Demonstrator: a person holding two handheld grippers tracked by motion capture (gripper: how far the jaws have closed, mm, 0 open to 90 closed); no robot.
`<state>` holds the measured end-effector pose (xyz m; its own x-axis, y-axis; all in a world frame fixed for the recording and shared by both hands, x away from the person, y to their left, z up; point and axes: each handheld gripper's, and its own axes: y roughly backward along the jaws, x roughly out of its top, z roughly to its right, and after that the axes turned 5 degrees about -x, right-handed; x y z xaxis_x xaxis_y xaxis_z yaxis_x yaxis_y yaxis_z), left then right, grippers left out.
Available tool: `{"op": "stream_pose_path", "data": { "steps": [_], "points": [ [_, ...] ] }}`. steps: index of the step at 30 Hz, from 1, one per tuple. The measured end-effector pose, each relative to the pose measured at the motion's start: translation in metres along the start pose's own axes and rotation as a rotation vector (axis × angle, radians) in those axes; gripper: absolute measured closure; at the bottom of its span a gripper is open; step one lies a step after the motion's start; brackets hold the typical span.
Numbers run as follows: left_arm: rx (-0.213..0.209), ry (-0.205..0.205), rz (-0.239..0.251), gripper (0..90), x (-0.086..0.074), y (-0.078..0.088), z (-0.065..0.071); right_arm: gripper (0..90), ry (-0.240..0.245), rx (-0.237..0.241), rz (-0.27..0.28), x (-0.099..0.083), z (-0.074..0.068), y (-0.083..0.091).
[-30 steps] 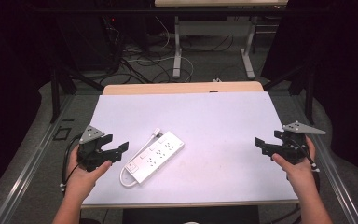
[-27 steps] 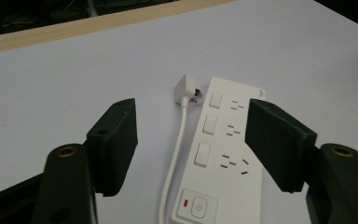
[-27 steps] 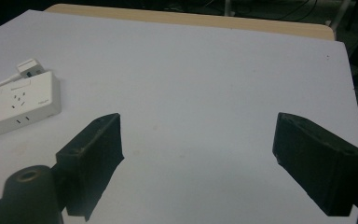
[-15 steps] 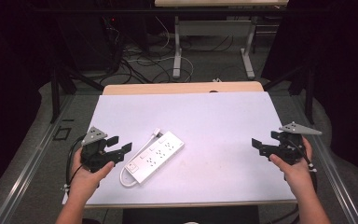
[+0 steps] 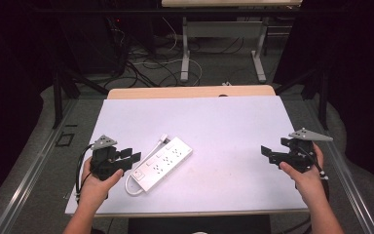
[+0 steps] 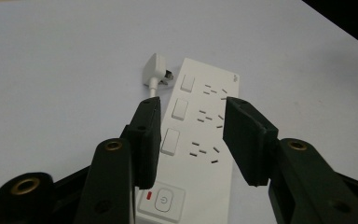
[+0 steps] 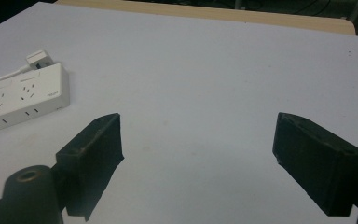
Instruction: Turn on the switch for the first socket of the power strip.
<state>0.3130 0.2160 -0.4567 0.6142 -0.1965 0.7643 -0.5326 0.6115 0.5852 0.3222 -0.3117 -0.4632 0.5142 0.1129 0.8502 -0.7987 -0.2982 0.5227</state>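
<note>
Power strip (image 5: 159, 163) flat on white table (image 5: 233, 126), left-centre. Left gripper (image 6: 191, 135) just above it, jaws narrowing, gripping nothing. Right gripper (image 7: 198, 154) spread, well apart. Likely rigid, light, smooth plastic; grasp across long sides.

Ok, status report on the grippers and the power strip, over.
Left gripper jaws just closing, over power strip, nothing gripped. Right gripper open, apart from it. Nothing in the way.
</note>
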Motion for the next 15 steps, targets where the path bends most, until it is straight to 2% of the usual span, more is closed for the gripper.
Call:
{"op": "stream_pose_path", "data": {
  "steps": [5,7,8,10,15],
  "points": [
    [-0.005,0.02,-0.013,64.8,-0.002,-0.004,-0.002,14.9,0.01,0.002,-0.004,-0.001,-0.001,-0.001],
    [-0.009,0.022,-0.037,67.1,-0.003,-0.005,-0.003,14.8,0.01,0.002,-0.008,-0.001,-0.002,-0.002],
    [-0.006,0.027,-0.025,68.0,-0.004,-0.007,-0.003,14.8,0.014,0.008,-0.01,-0.001,-0.001,-0.002],
    [-0.005,0.029,-0.033,71.1,-0.004,-0.008,-0.004,14.5,-0.001,0.007,-0.017,-0.002,-0.001,-0.002],
    [0.0,0.026,-0.053,75.4,-0.007,-0.014,-0.005,13.7,0.01,0.013,-0.021,-0.003,-0.001,-0.003]
  ]
}}
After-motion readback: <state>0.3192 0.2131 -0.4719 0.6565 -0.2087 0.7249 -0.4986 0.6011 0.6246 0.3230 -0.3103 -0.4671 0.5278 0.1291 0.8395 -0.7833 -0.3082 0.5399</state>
